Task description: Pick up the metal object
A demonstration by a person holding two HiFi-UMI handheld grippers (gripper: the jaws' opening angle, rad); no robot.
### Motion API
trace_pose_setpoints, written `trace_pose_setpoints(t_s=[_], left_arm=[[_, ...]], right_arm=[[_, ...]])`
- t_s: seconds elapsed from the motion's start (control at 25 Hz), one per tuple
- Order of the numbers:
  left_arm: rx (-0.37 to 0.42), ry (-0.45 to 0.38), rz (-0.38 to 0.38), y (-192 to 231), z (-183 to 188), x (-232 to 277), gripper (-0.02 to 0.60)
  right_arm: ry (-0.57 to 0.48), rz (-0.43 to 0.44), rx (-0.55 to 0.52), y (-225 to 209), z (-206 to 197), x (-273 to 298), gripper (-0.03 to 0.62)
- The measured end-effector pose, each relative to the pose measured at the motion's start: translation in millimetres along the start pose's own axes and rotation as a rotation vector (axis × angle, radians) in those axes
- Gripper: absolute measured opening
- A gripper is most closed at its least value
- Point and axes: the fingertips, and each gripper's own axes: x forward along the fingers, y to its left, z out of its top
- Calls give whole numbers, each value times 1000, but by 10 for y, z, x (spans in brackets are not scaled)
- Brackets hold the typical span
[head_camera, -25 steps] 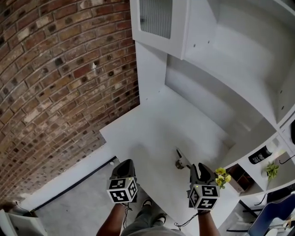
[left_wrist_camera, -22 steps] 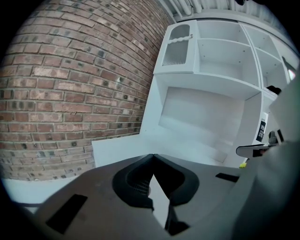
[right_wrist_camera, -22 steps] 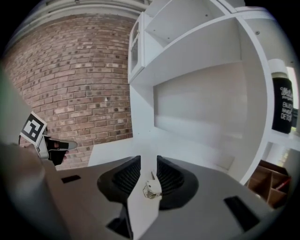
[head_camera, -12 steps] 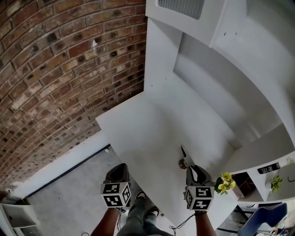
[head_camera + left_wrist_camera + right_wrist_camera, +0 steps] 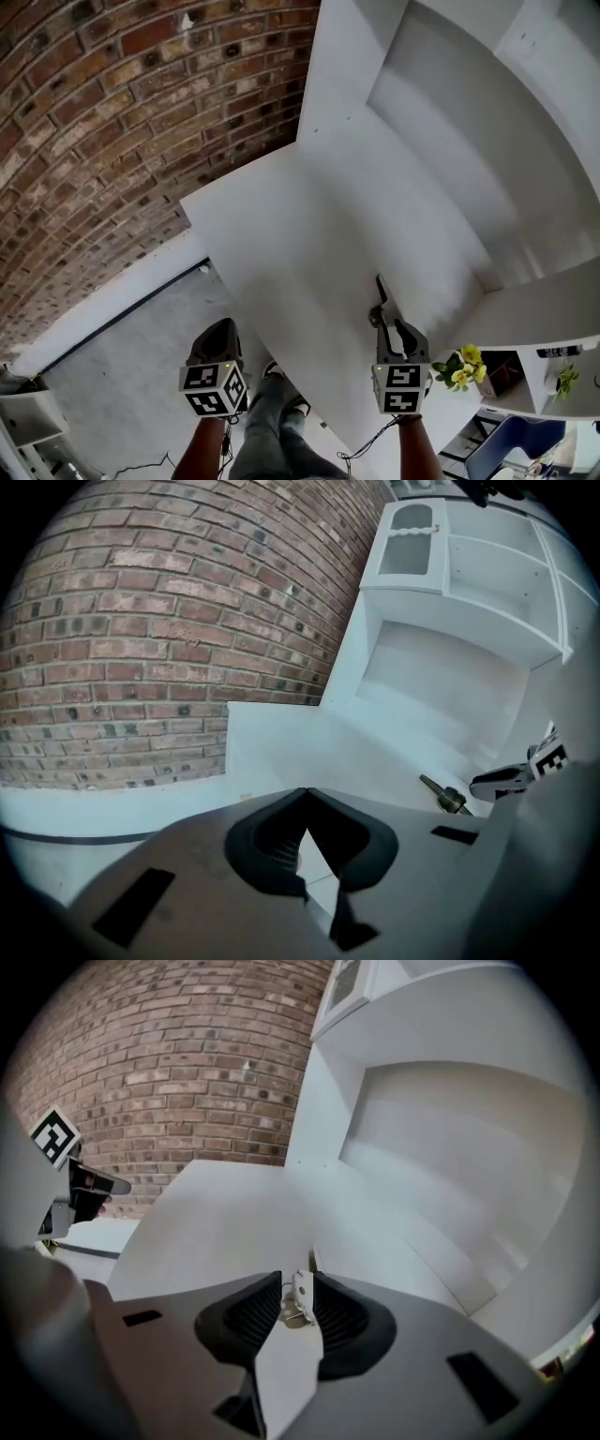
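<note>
Left gripper (image 5: 301,797): jaws pressed together on nothing, held clear of the desk (image 5: 281,234) edge, judged idle. Metal object (image 5: 381,302): lies on the desk, near its front edge. Right gripper (image 5: 392,324): jaws pinch the object's near end, set low for the lift. Only the right gripper view shows the pinch; the head view shows the object's full length
</note>
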Motion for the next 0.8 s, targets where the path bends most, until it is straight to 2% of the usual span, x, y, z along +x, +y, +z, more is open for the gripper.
trace_pose_setpoints(t_s=[0.44, 0.8], left_arm=[[-70, 30, 41, 265, -317, 52, 11], [-94, 33, 62, 480, -384, 74, 11]], right_arm=[[98, -51, -236, 51, -142, 239, 106], [172, -99, -318, 18, -210, 397, 104]])
